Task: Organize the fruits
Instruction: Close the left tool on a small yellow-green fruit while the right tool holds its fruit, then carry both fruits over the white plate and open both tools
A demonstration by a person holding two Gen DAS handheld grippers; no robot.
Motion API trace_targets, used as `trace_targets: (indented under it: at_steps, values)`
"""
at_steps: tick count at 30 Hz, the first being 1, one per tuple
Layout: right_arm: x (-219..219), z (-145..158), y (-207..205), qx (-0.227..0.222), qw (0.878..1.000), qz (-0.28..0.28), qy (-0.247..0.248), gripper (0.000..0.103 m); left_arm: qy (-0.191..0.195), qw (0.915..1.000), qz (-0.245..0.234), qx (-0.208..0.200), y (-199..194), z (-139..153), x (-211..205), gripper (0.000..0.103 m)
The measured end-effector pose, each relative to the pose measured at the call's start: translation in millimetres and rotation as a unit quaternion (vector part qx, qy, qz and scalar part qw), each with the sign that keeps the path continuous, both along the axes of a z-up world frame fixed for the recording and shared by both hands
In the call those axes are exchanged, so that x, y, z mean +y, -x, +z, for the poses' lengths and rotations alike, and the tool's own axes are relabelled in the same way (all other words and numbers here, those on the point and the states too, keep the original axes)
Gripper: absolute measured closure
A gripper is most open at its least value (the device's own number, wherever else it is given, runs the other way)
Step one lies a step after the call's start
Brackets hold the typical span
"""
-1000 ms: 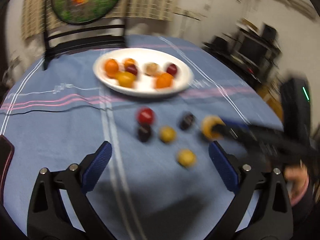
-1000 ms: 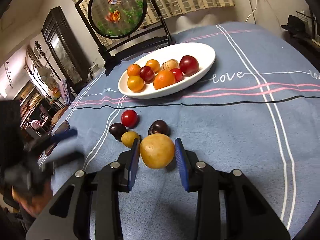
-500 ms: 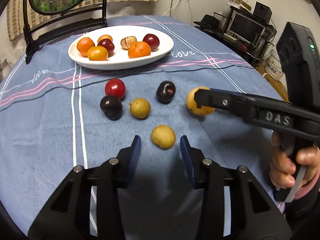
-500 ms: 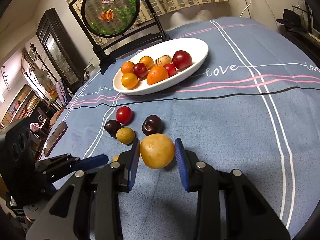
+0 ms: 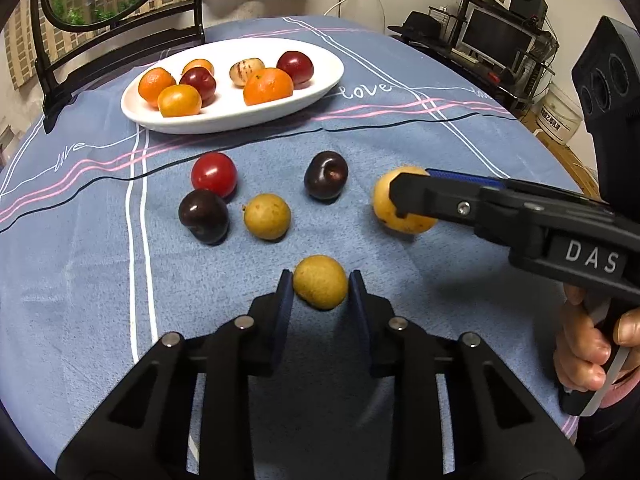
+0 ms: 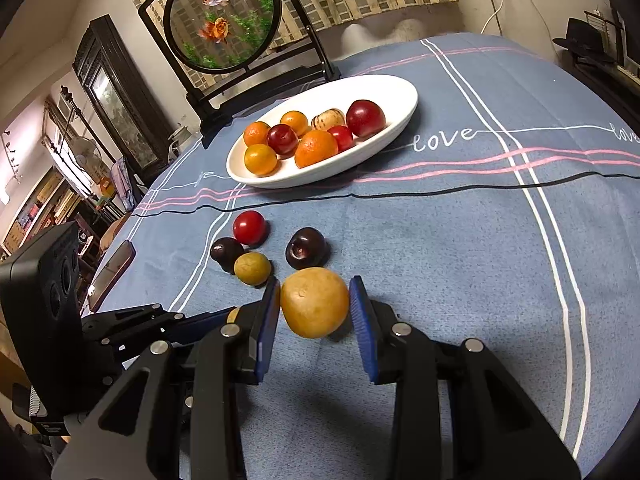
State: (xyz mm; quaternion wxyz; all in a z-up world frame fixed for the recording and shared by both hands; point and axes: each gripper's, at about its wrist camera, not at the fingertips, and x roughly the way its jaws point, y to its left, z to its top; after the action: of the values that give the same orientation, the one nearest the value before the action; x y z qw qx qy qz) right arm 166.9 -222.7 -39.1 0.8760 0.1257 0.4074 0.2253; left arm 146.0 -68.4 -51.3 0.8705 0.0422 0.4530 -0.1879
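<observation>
My left gripper (image 5: 319, 281) is shut on a small yellow fruit (image 5: 320, 287) that rests on the blue tablecloth. In the right wrist view my right gripper (image 6: 315, 286) is shut on a larger yellow fruit (image 6: 314, 303); the left wrist view shows it from the side, with that fruit (image 5: 400, 216) at its tip. A red fruit (image 5: 213, 174), two dark plums (image 5: 204, 216) (image 5: 326, 175) and another small yellow fruit (image 5: 267, 216) lie loose ahead. Behind them the white oval plate (image 5: 224, 122) holds several oranges, red plums and a striped pale fruit.
A round framed fish picture (image 6: 224, 16) on a black stand rises behind the plate. A phone (image 6: 114, 268) lies near the table's left edge. A person's hand (image 5: 588, 344) grips the right tool. Shelves with electronics (image 5: 496, 36) stand past the table's right edge.
My left gripper came down and forward over the small yellow fruit, and its wide-open jaws closed onto it. The right gripper kept still with its fruit.
</observation>
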Motion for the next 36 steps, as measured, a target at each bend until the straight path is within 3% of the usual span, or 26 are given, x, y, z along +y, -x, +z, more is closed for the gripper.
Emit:
trace_targets:
  at_steps: [8,13,16,20,23,27,36]
  values:
    - [0,-2,0,0.002,1.0,-0.003,0.009,0.067,0.009,1.0,0.002,-0.001,-1,2,2,0.076]
    - [0,8,-7,-0.005,1.0,0.004,-0.014,0.067,0.022,0.998,0.003,-0.059,-1,29,11,0.076]
    - [7,27,-26,-0.039,0.999,-0.002,-0.004,0.067,0.035,0.9942,0.026,-0.099,-28,59,22,0.076]
    - [20,50,-68,-0.083,0.996,-0.016,0.005,0.067,0.052,0.9896,0.069,-0.115,-82,77,37,0.076]
    - [35,54,-104,-0.116,0.992,-0.034,0.036,0.067,0.044,0.9866,0.103,-0.118,-123,74,47,0.076]
    - [50,43,-144,-0.112,0.991,-0.044,0.062,0.067,0.04,0.9852,0.141,-0.09,-162,56,63,0.076]
    - [62,36,-176,-0.106,0.99,-0.037,0.08,0.067,0.036,0.9844,0.156,-0.074,-186,40,73,0.076]
